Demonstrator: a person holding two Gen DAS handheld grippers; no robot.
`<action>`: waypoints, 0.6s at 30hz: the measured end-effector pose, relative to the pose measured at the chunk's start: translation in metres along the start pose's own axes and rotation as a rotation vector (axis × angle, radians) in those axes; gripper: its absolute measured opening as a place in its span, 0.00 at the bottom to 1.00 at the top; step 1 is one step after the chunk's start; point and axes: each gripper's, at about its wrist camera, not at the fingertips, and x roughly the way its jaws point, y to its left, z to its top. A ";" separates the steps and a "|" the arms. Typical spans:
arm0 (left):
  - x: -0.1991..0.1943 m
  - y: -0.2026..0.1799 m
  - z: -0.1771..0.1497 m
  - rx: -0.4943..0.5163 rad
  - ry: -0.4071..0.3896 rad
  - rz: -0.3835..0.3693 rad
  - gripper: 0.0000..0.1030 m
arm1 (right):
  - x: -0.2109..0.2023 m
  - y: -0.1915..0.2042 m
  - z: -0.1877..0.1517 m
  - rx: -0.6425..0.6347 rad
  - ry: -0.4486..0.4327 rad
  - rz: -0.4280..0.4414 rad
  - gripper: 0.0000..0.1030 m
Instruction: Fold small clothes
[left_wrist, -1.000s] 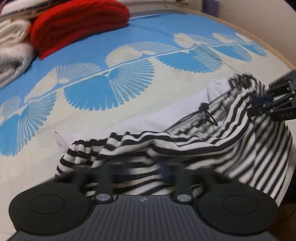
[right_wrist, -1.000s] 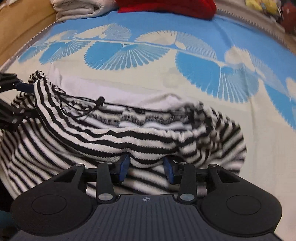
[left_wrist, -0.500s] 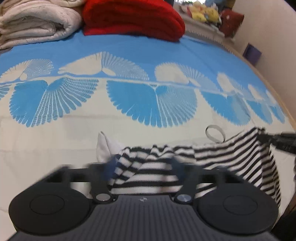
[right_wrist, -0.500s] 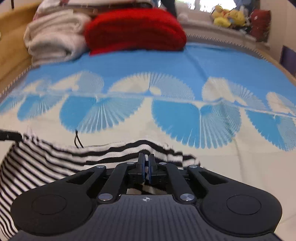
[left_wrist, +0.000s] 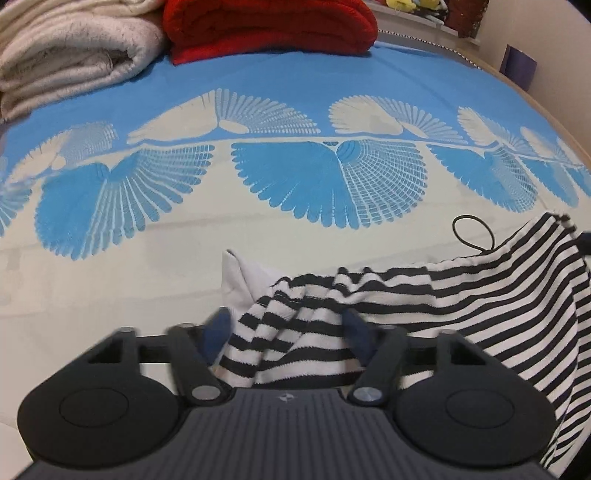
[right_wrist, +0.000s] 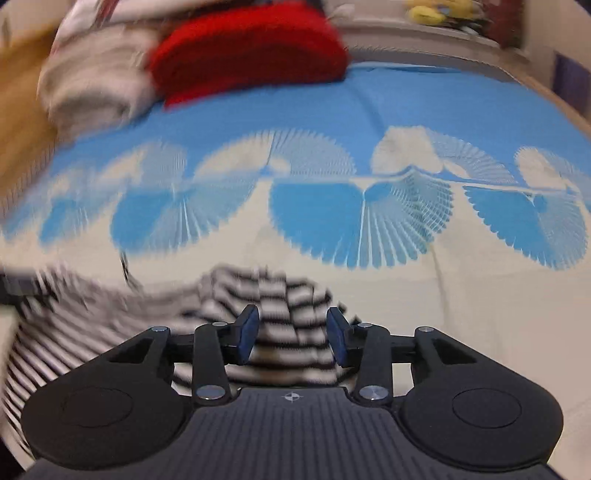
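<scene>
A black-and-white striped garment with a thin black drawstring loop lies on the bed, over a white cloth. My left gripper is open, its blue pads on either side of a bunched striped edge without pinching it. In the right wrist view the garment is blurred by motion. My right gripper is open, with the striped fabric lying between and below its pads.
The bed cover is blue and cream with a fan pattern. A folded red blanket and rolled beige blankets sit at the far side. Plush toys line the back ledge. A wooden bed edge runs at left.
Both grippers carried the striped garment forward and laid it down. The right gripper, shut on the fabric half a second ago, has opened. The left gripper's jaws are also apart now.
</scene>
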 end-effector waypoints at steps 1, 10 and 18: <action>0.001 0.002 0.001 -0.011 0.007 -0.013 0.26 | 0.006 0.003 -0.001 -0.021 0.013 -0.011 0.41; -0.038 0.027 0.015 -0.132 -0.256 0.039 0.06 | -0.007 0.011 0.021 0.067 -0.197 -0.032 0.02; 0.012 0.025 0.012 -0.169 -0.030 0.023 0.15 | 0.034 0.028 0.019 0.038 -0.078 -0.160 0.03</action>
